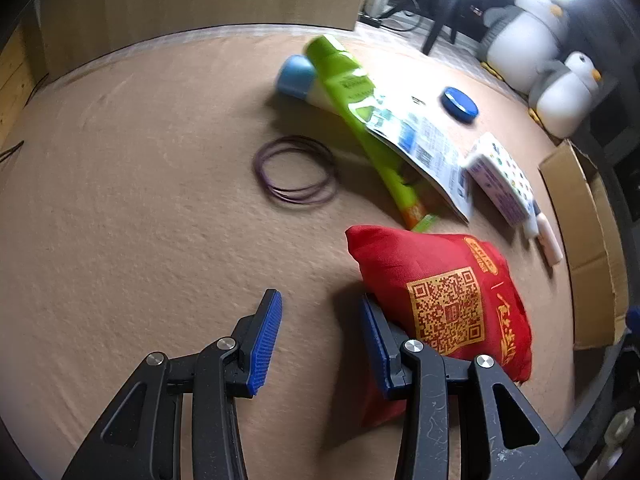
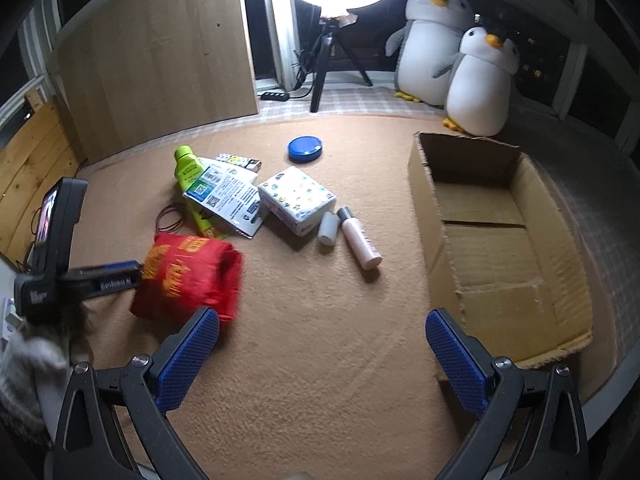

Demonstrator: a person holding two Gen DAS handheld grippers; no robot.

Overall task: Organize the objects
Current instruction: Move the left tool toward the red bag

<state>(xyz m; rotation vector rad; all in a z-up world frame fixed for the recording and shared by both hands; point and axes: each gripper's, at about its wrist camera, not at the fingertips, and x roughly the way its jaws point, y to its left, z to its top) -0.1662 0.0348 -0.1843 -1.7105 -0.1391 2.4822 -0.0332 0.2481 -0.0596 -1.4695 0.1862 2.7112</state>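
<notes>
A red fabric bag with gold print [image 1: 448, 296] lies on the tan carpet; it also shows in the right wrist view [image 2: 188, 276]. My left gripper [image 1: 320, 340] is open; its right finger [image 1: 376, 344] touches the bag's left edge, and nothing is between the jaws. Beyond lie a green bottle [image 1: 352, 92], a printed leaflet [image 1: 424, 148], a patterned tissue pack [image 1: 500, 176], purple rubber bands [image 1: 296, 176], a blue lid [image 1: 460, 104] and a pink bottle [image 2: 360, 240]. My right gripper [image 2: 320, 352] is open and empty over bare carpet. An open cardboard box [image 2: 492, 236] stands at the right.
Two plush penguins [image 2: 456, 60] and a ring light on a tripod [image 2: 332, 60] stand behind the carpet. A wooden panel [image 2: 160, 60] stands at the back left. A small white bottle [image 2: 328, 228] lies beside the pink one.
</notes>
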